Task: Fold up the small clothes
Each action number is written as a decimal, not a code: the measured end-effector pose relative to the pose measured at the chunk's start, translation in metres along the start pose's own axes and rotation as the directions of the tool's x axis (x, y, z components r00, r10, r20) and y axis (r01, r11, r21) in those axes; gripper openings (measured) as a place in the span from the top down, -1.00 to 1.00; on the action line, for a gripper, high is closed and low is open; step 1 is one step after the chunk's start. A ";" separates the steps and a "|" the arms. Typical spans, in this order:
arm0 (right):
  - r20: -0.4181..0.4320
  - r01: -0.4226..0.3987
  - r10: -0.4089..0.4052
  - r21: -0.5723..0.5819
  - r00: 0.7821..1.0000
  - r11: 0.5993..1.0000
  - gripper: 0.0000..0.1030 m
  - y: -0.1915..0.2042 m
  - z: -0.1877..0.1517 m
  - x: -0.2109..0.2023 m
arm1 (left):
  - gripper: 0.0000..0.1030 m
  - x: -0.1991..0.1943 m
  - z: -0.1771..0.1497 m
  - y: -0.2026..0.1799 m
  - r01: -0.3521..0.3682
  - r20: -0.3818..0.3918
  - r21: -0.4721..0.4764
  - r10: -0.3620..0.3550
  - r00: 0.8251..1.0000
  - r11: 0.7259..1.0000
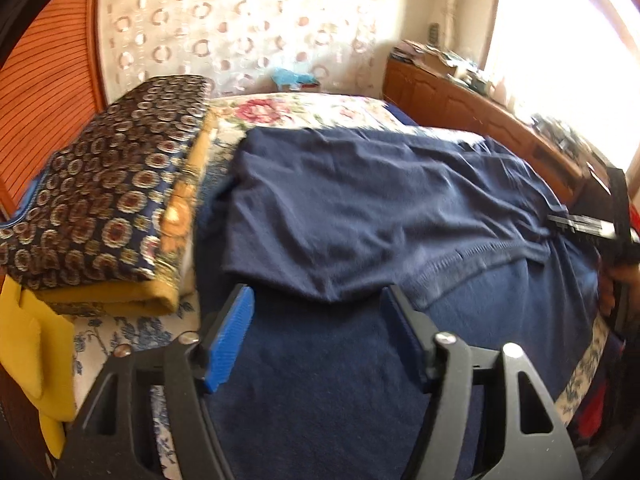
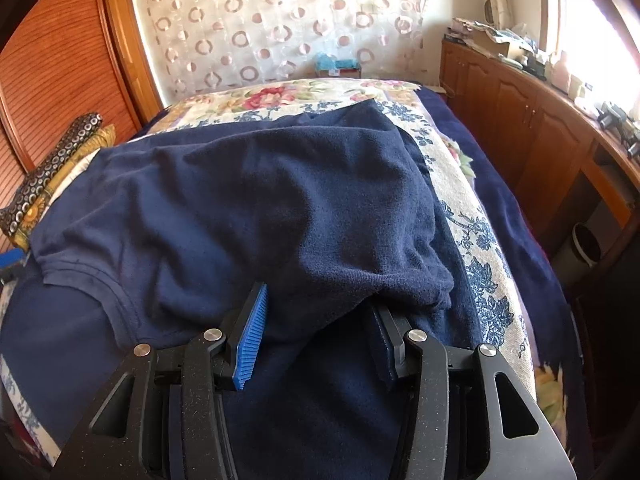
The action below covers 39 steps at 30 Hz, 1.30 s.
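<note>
1. Navy garment (image 1: 360, 208): spread across the floral bedspread (image 1: 304, 108), one part folded back over the rest.
2. Left gripper (image 1: 316, 300): jaws apart over the garment's near fold, nothing pinched between the blue pads.
3. Right gripper (image 2: 320, 304): jaws partly apart with bunched navy cloth lying between them; whether the pads press it cannot be told, as the fabric hides the tips.
4. Patterned folded cloth (image 1: 104, 184): stacked just beside the garment.
5. Wooden cabinet (image 2: 520, 128): along the bed's side.
</note>
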State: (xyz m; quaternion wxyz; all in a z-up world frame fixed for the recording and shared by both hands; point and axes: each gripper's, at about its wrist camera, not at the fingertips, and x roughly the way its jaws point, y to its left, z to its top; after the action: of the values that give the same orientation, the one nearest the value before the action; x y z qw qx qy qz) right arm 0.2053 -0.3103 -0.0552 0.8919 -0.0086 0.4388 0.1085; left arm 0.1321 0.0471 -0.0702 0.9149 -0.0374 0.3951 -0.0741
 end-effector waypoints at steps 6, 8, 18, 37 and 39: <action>-0.002 0.015 -0.015 -0.007 1.000 1.000 0.07 0.004 0.000 0.002 | -0.12 0.014 0.007 0.020 -0.053 -0.005 -0.114 0.053 0.999 0.992; -0.002 0.014 -0.014 -0.006 1.000 1.000 0.07 0.004 0.000 0.002 | -0.12 0.018 0.008 0.023 -0.104 -0.001 -0.127 0.105 0.995 0.986; -0.004 0.025 -0.025 -0.015 1.000 1.000 0.07 0.005 0.000 0.003 | 0.11 0.040 0.007 0.020 -0.110 -0.054 -0.117 0.104 0.993 0.987; 0.170 -0.074 0.078 -0.025 0.982 0.997 0.99 0.000 0.019 -0.050 | 1.00 -0.032 0.027 0.004 0.001 0.165 -0.072 0.011 0.986 0.997; 0.200 -0.082 0.086 -0.029 0.976 0.996 1.00 0.001 0.022 -0.063 | 1.00 -0.044 0.026 0.002 0.013 0.190 -0.065 0.000 0.982 0.998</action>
State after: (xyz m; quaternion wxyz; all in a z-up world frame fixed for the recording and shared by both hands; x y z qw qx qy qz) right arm 0.1850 -0.3182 0.0078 0.9263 0.0115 0.3450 0.1509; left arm 0.1212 0.0567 -0.0211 0.9463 -0.0758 0.3084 -0.0599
